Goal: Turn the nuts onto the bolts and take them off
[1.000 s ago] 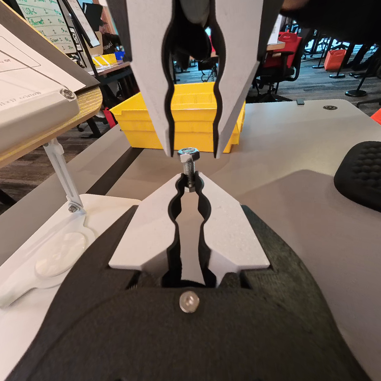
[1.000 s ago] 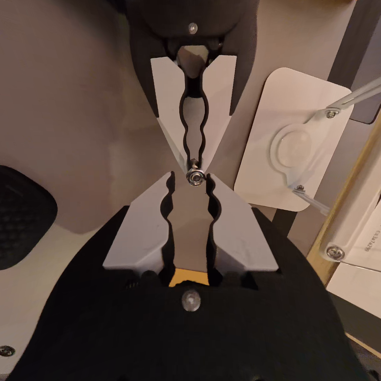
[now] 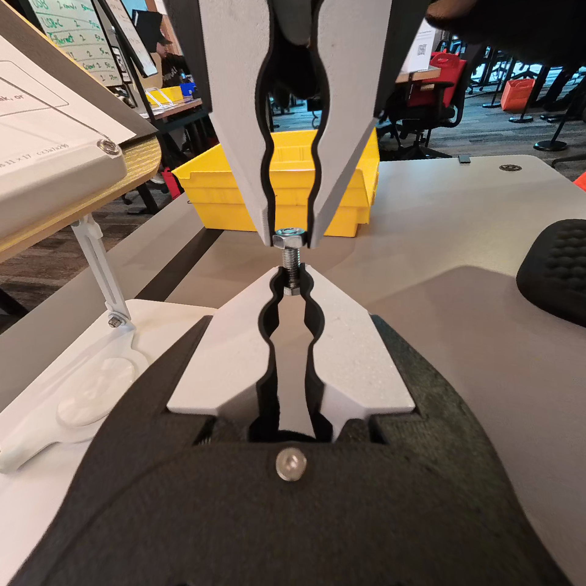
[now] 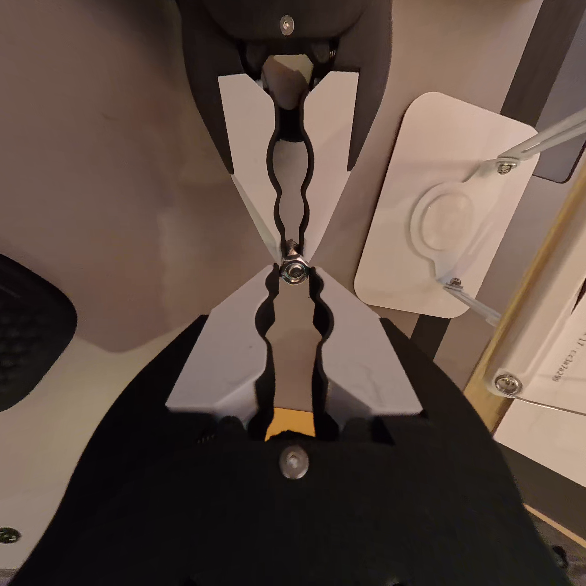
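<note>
A silver bolt (image 3: 290, 269) stands upright between the two grippers above the grey table (image 3: 444, 222). My left gripper (image 3: 291, 274) is shut on its lower end, at the hex head. A silver nut (image 3: 289, 238) sits on the bolt's top end. My right gripper (image 3: 289, 244) comes down from above, and its two fingertips press the nut's sides. In the right wrist view the nut (image 4: 293, 272) faces the camera between my right gripper's (image 4: 293, 270) tips. Just beyond it, the left gripper (image 4: 291, 250) holds the bolt (image 4: 290, 252).
A yellow bin (image 3: 285, 196) stands on the table behind the grippers. A black padded rest (image 3: 555, 285) lies at the right. A white stand base (image 3: 95, 380) with a tilted board (image 3: 47, 158) is at the left. Chairs and desks fill the room beyond. The grippers are tip to tip, or close to it.
My right gripper's fingers, open on either side of the nut before, have lowered slightly and closed onto it. The left gripper still holds the bolt in the same place.
</note>
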